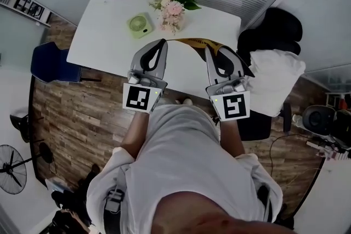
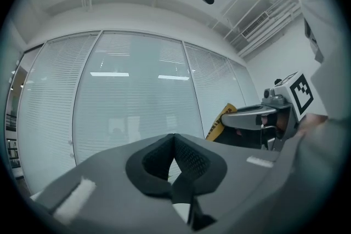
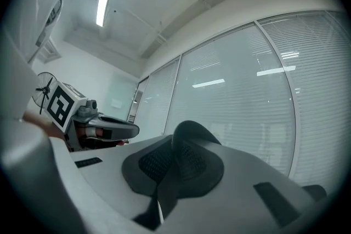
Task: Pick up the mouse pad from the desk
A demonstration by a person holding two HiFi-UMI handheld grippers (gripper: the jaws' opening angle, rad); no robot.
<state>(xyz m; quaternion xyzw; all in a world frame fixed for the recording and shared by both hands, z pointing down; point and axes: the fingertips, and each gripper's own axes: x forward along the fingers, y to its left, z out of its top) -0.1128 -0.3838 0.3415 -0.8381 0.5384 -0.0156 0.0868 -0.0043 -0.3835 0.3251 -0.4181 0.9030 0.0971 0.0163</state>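
Observation:
The mouse pad (image 1: 192, 42) is a thin dark sheet with a yellow printed edge. It is held on edge above the white desk (image 1: 109, 35), and my right gripper (image 1: 211, 53) is shut on it. In the right gripper view its dark rim (image 3: 189, 131) rises from between the closed pads of that gripper (image 3: 174, 157). The left gripper view shows the yellow corner (image 2: 222, 119) sticking out past the right gripper (image 2: 241, 117). My left gripper (image 1: 162, 44) hangs beside the pad's left end, shut with nothing in it (image 2: 174, 153).
A green desk fan (image 1: 140, 25) and a bunch of flowers (image 1: 173, 5) stand at the back of the desk. A blue chair (image 1: 49, 63) is at its left and a black chair with a white cloth (image 1: 274, 74) at its right. Blinds cover the glass wall behind.

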